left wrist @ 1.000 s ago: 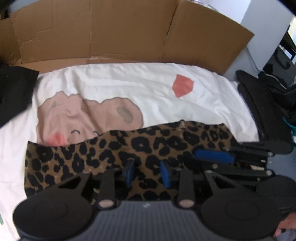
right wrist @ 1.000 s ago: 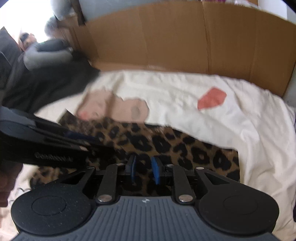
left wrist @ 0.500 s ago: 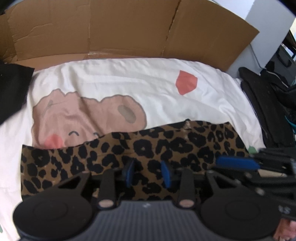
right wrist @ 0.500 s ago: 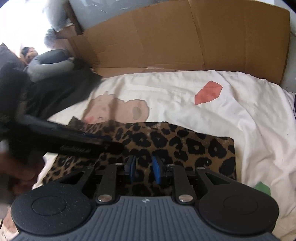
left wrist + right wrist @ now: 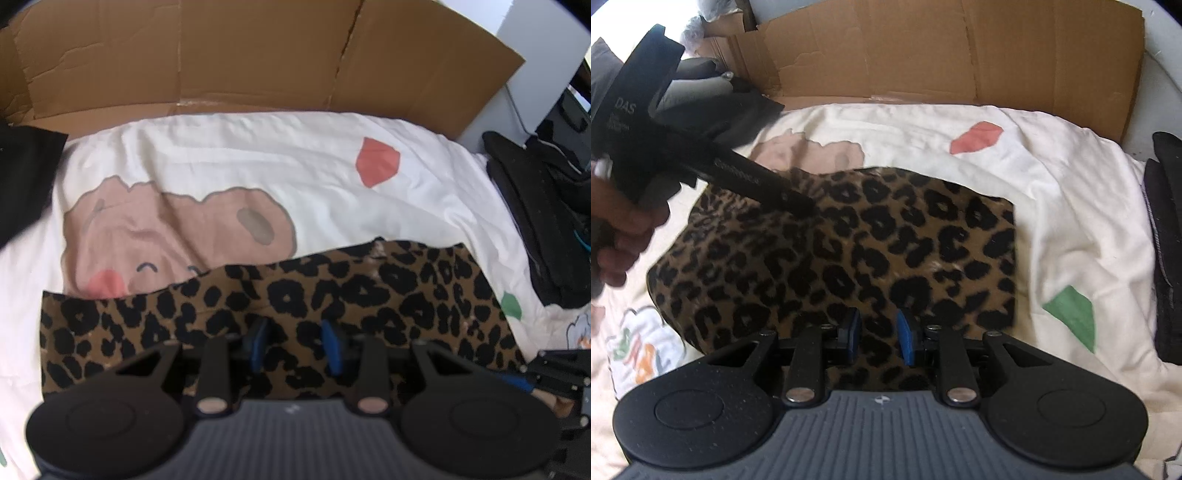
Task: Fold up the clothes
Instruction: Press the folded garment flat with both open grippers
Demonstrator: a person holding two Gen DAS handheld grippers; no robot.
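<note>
Folded brown leopard-print fabric garment (image 5: 849, 258) flat on the white printed bedsheet (image 5: 1071, 192), spreading from beneath your right gripper (image 5: 877, 341) toward twelve o'clock, jaws parted and gripping nothing, your left gripper (image 5: 295, 345) likewise open over its near edge

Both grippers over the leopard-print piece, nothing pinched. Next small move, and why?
Probably lower the right gripper onto the near edge of the leopard-print garment and close. Its pads stand apart with only flat cloth behind them, and the left gripper is likewise open above the garment on the white sheet.
</note>
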